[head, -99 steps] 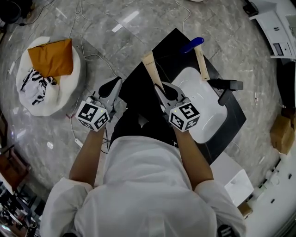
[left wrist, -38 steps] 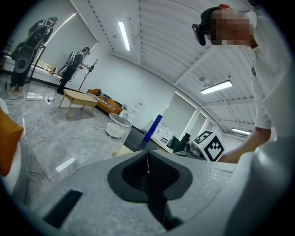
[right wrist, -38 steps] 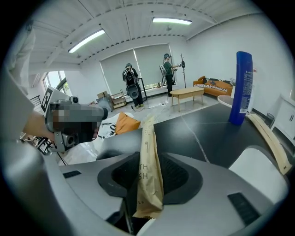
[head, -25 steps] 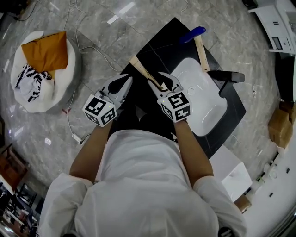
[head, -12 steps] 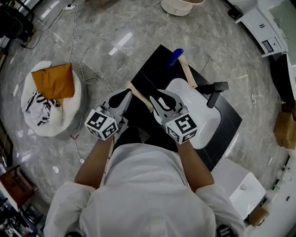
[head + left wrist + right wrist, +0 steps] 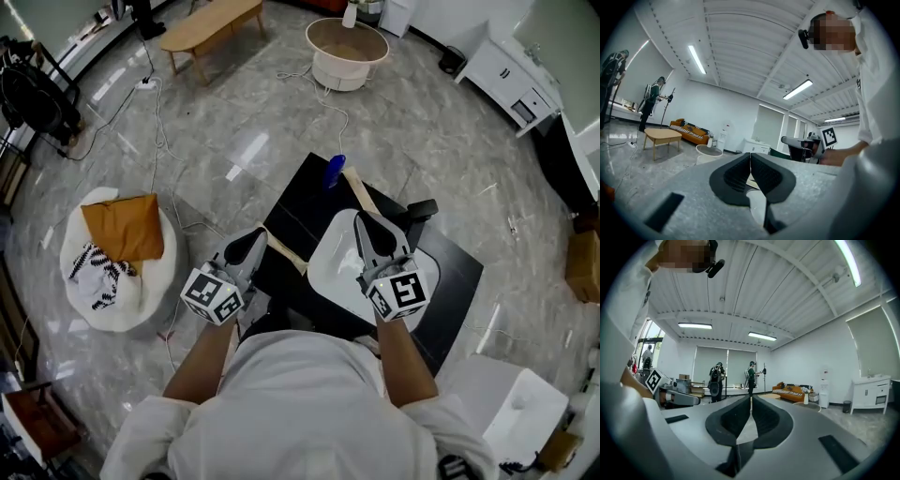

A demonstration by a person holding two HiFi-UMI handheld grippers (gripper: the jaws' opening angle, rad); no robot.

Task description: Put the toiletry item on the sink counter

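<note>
Apparently near done: the wooden toiletry stick lies flat on the black sink counter, centre frame, just left of the white basin. Beside it the left gripper is clenched on nothing. The right gripper, over the basin, is likewise clamped empty. A blue-ended brush lies at the counter's upper edge. What's left, I'd judge, is only to back off.

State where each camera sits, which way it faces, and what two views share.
Head view: on the person's head, facing down at the sink counter; shows shirt, forearms, left gripper, right gripper.
Left gripper view: on the left gripper, facing along its shut jaws across the room; shirt at right.
Right gripper view: on the right gripper, along its shut jaws towards windows; shirt at left.
Shared: both gripper views show the orange sofa.
</note>
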